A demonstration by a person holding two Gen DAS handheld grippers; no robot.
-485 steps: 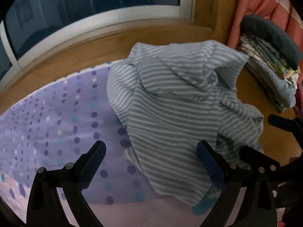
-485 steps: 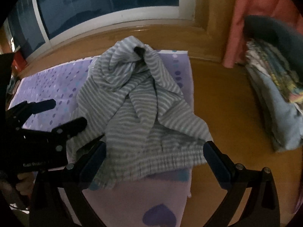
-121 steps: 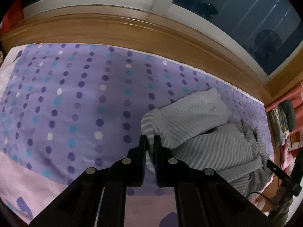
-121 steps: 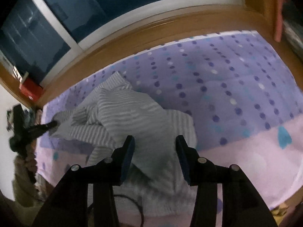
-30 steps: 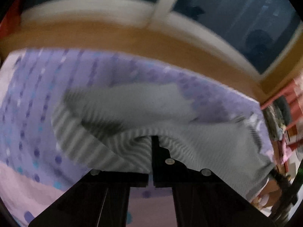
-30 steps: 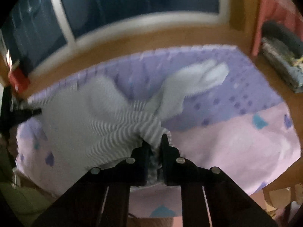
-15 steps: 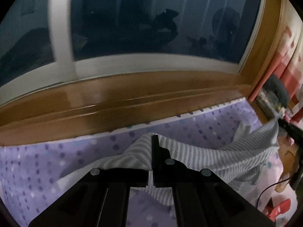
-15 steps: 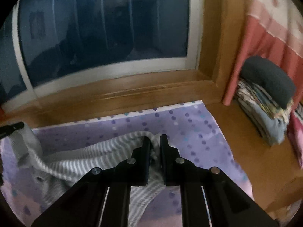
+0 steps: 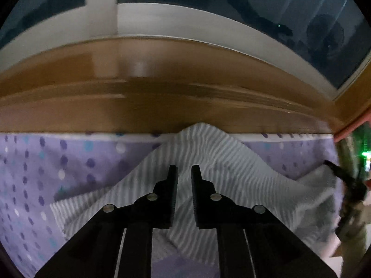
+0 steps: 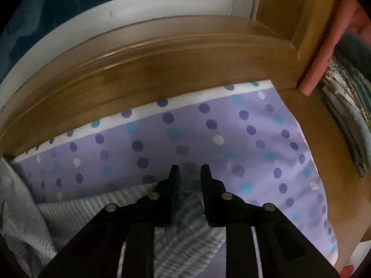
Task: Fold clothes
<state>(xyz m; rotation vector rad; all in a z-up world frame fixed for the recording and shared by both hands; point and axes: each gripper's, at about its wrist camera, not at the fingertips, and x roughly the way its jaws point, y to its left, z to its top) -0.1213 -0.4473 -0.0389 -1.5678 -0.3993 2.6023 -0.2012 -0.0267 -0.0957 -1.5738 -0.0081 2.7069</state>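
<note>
Left tool [image 9: 184,170] — jaws opening, striped garment [image 9: 215,162] just beyond and beneath its tips, no pad pressing it. Right tool [image 10: 189,170] likewise opening, cloth low between the fingers. The garment runs lengthwise, left to right, across the dotted sheet [image 10: 208,125] — centre to lower frame. No legible writing.

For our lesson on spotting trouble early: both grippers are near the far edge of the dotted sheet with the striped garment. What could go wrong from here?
1. The striped garment peaks against the wooden ledge, so that edge may stay bunched and leave a crooked fold.
2. As the left gripper and the right gripper open, cloth lying between their fingers could snag and drag when they withdraw.
</note>
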